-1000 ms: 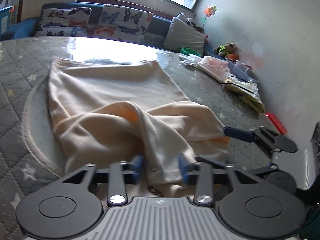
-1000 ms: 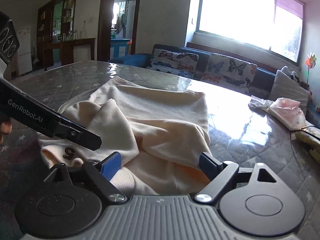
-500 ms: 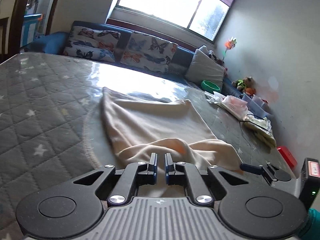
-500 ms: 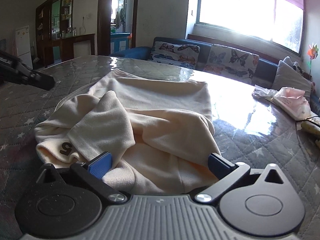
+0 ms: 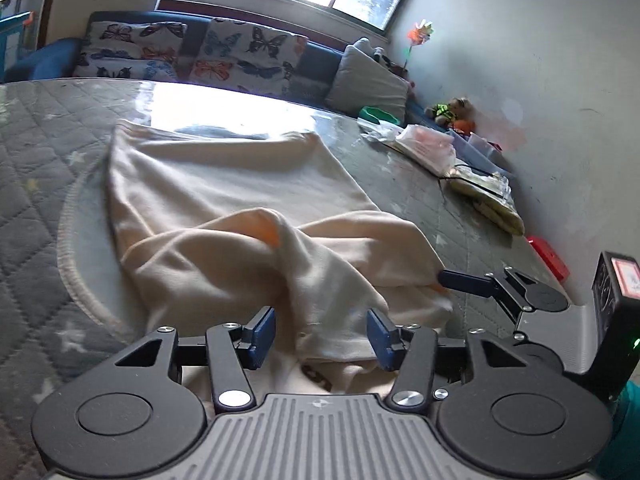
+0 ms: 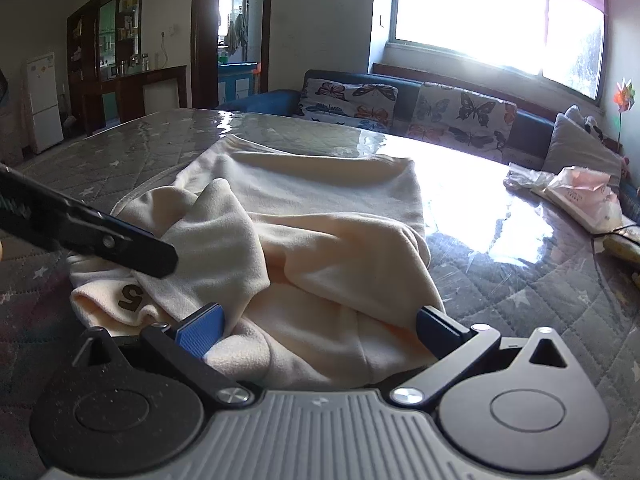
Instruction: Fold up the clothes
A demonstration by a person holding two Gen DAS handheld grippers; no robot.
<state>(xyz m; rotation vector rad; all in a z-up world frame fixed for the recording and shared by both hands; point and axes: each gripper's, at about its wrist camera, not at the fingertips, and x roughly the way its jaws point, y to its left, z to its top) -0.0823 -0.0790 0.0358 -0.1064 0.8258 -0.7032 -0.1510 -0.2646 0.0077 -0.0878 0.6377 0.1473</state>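
Cream fleece garment (image 5: 240, 200) lies on a grey quilted table (image 5: 36, 168) under a clear glossy cover, its far half spread flat and its near half heaped in loose folds directly ahead of both tongs. The left tongs (image 5: 322, 334) hang wide open with a hanging fold of the cloth between their blue pads, nothing pinched. The right tongs (image 6: 320, 330) are also spread wide over the near hem, gripping nothing; a brown printed numeral (image 6: 132, 294) shows on the cloth just left of them.

By the look of it, the fold is part-made: the near section is bunched rather than laid square, which would fit either a gather about to be taken up or one just let go. Whichever holds, the next move calls for each pair of tongs to close on a clean edge, not on a thick wad, and for the two to work level so the cloth lands flat.

To the right of the tongs, along the table's edge, sit pale plastic-wrapped packets (image 6: 576, 192) and a red flat object (image 5: 548, 258), well apart from the garment. A butterfly-print sofa (image 6: 400, 108) stands beyond. Nothing blocks the cloth itself; the slick cover may let it slide.
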